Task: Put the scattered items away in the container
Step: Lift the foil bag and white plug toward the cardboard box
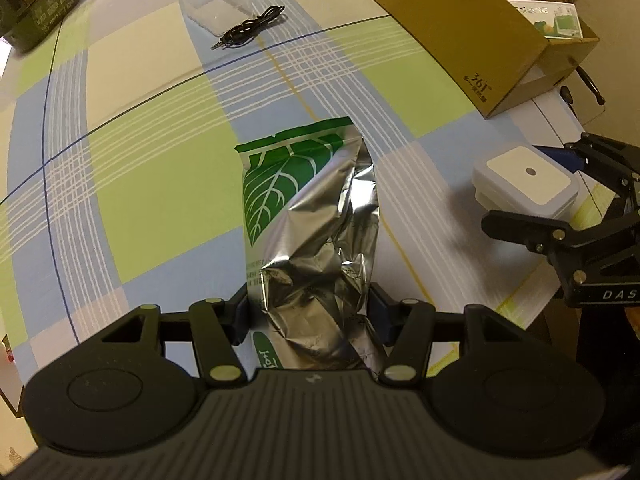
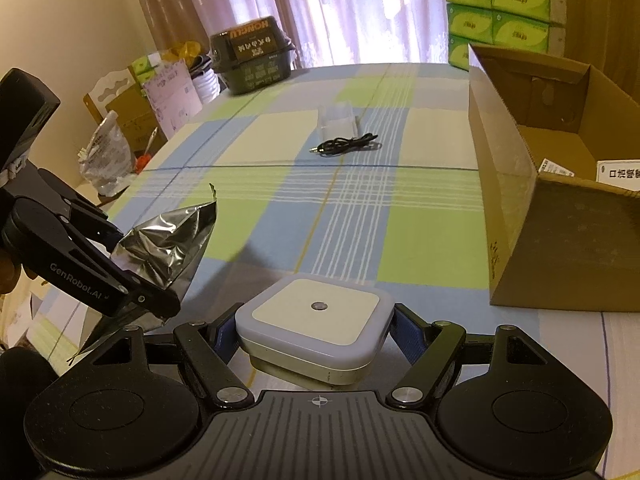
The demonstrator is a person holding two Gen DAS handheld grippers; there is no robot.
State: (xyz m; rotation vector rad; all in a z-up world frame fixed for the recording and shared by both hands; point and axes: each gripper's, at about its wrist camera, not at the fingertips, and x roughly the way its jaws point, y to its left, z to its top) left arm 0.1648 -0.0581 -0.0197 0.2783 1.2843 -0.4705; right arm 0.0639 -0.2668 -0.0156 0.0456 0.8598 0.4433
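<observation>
My left gripper (image 1: 310, 316) is shut on a crumpled silver foil bag with a green leaf print (image 1: 312, 216), which sticks out forward between the blue pads. In the right wrist view that bag (image 2: 172, 240) hangs in the left gripper (image 2: 136, 272) at the left. My right gripper (image 2: 316, 334) is shut on a square white night light (image 2: 316, 320), its pads against the two sides. The night light (image 1: 524, 180) also shows at the right of the left wrist view. An open cardboard box (image 2: 560, 220) stands to the right, with printed cards (image 2: 616, 174) inside.
A coiled black audio cable (image 2: 344, 145) and a clear plastic case (image 2: 336, 118) lie mid-table on the checked cloth. A dark printed box (image 2: 252, 60) sits at the far edge. Green tissue packs (image 2: 504, 12) are stacked behind the cardboard box. Clutter stands beyond the table's left edge.
</observation>
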